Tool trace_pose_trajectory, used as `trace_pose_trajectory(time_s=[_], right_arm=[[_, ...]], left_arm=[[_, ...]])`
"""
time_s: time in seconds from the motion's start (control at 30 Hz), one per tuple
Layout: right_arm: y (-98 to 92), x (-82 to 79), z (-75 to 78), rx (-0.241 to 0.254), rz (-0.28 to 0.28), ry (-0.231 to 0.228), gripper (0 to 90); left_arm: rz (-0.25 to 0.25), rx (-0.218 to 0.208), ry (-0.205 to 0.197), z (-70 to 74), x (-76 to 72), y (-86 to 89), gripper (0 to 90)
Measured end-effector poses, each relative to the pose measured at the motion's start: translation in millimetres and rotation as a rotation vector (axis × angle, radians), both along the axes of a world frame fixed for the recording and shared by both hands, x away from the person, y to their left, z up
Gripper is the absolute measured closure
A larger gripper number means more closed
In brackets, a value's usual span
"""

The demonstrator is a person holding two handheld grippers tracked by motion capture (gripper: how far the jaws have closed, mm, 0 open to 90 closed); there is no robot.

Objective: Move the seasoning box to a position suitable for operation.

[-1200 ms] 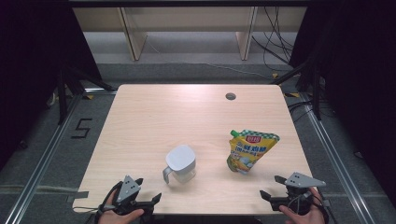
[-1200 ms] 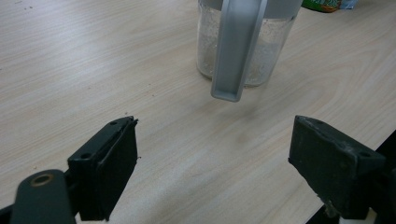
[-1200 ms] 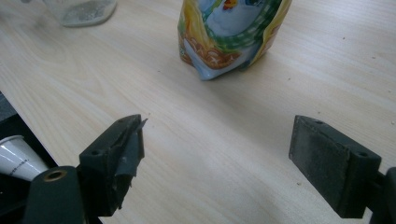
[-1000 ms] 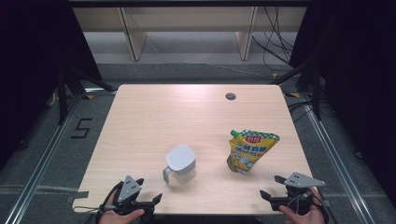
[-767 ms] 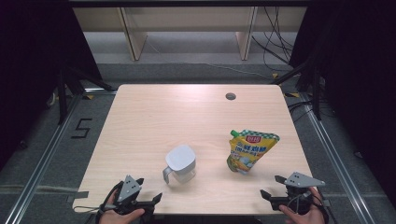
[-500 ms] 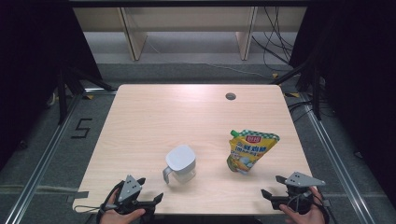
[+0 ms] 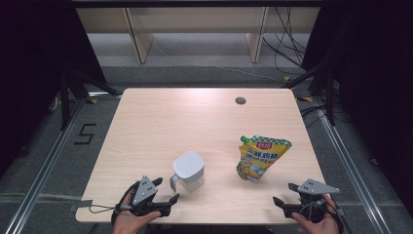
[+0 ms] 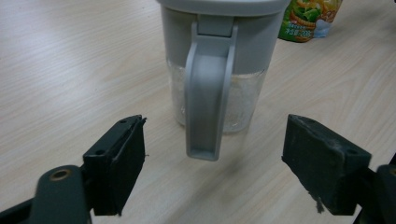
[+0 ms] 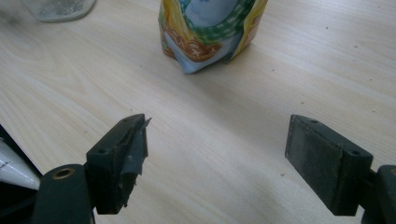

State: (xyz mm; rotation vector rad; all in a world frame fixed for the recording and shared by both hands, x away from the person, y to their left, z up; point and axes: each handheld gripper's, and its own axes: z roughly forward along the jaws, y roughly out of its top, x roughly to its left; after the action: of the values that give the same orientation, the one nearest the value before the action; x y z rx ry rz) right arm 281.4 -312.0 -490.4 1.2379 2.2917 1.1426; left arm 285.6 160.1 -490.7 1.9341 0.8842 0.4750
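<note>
Your grey-lidded jug stands upright on the wooden table, a little toward 7 o'clock from the table's middle, near the front edge. Its grey handle hangs down the clear lower wall and faces your left gripper, which sits at the jug's 7 o'clock by the table's front edge. In the left gripper view the handle lines up between the two black jaws but lies ahead of them, untouched. Those jaws have just been closing slightly, yet they stand wide apart with nothing between them. At the jug's 3 o'clock, well apart, the yellow and green pouch stands upright. Your right gripper rests at the pouch's 5 o'clock, released, jaws spread over bare wood, the pouch's base ahead of them.
</note>
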Motion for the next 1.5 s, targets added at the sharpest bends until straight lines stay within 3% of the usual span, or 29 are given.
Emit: trace_pose_trajectory(time_s=[0.17,0.2,0.3,0.33,0.43,0.57,0.63,0.73,0.83,0.9,0.93,1.0,1.1,1.17,1.23,1.33,1.5], right_arm=[[0.8,0.7,-1.1,0.004,0.003,-0.003,22.2],[-0.5,2.6,-1.2,-0.01,0.028,-0.02,22.5],[-0.5,1.9,-0.2,-0.027,0.023,-0.029,22.6],[1.6,0.6,-0.7,-0.004,0.012,-0.006,22.7],[0.7,2.3,-0.8,-0.018,0.042,-0.017,23.8],[1.5,1.8,-0.1,-0.016,0.043,-0.017,23.7],[2.3,0.3,0.3,-0.022,0.02,-0.006,23.5],[0.3,2.6,0.2,-0.037,0.043,-0.045,23.5],[0.9,2.0,0.0,-0.031,0.041,-0.038,23.5],[3.1,0.3,-0.3,-0.006,0.034,-0.004,23.5],[1.6,1.8,0.1,-0.031,0.05,-0.03,23.4],[2.0,1.8,0.4,-0.018,0.055,-0.022,23.2],[1.8,1.7,0.8,-0.038,0.054,-0.029,23.2],[2.4,0.8,1.1,-0.034,0.049,-0.02,23.2],[2.2,2.1,0.5,-0.03,0.06,-0.025,23.2],[3.1,2.0,0.4,-0.031,0.063,-0.031,23.2],[2.9,2.5,0.7,-0.038,0.069,-0.043,23.1]], left_arm=[[-0.009,0.037,0.0,-1.9,5.6,-5.0,28.8],[-0.03,0.069,-0.013,-2.0,10.3,-4.0,32.3],[-0.012,0.054,-0.016,-2.7,12.4,-5.5,39.7],[-0.027,0.075,-0.052,-2.1,16.3,-3.3,43.8],[-0.043,0.071,-0.069,-2.0,19.6,-2.6,55.9],[-0.053,0.055,-0.062,-2.6,19.5,-4.2,65.7],[-0.06,0.074,-0.08,-2.3,19.0,-5.9,66.0],[-0.065,0.059,-0.074,-2.5,19.8,-5.2,66.4],[-0.071,0.066,-0.078,-2.4,20.6,-3.9,66.3],[-0.068,0.068,-0.084,-2.8,23.7,-2.1,66.2],[-0.07,0.07,-0.081,-2.9,25.8,-0.5,66.2],[-0.07,0.086,-0.081,-2.2,31.5,3.7,66.1],[-0.053,0.072,-0.075,-3.3,34.9,5.4,66.3],[-0.081,0.091,-0.093,-3.3,41.6,11.4,66.5],[-0.068,0.067,-0.082,-4.2,42.3,11.5,67.0],[-0.095,0.04,-0.067,-4.9,46.9,13.5,67.7],[-0.12,0.047,-0.058,-3.1,50.3,16.7,68.5]])
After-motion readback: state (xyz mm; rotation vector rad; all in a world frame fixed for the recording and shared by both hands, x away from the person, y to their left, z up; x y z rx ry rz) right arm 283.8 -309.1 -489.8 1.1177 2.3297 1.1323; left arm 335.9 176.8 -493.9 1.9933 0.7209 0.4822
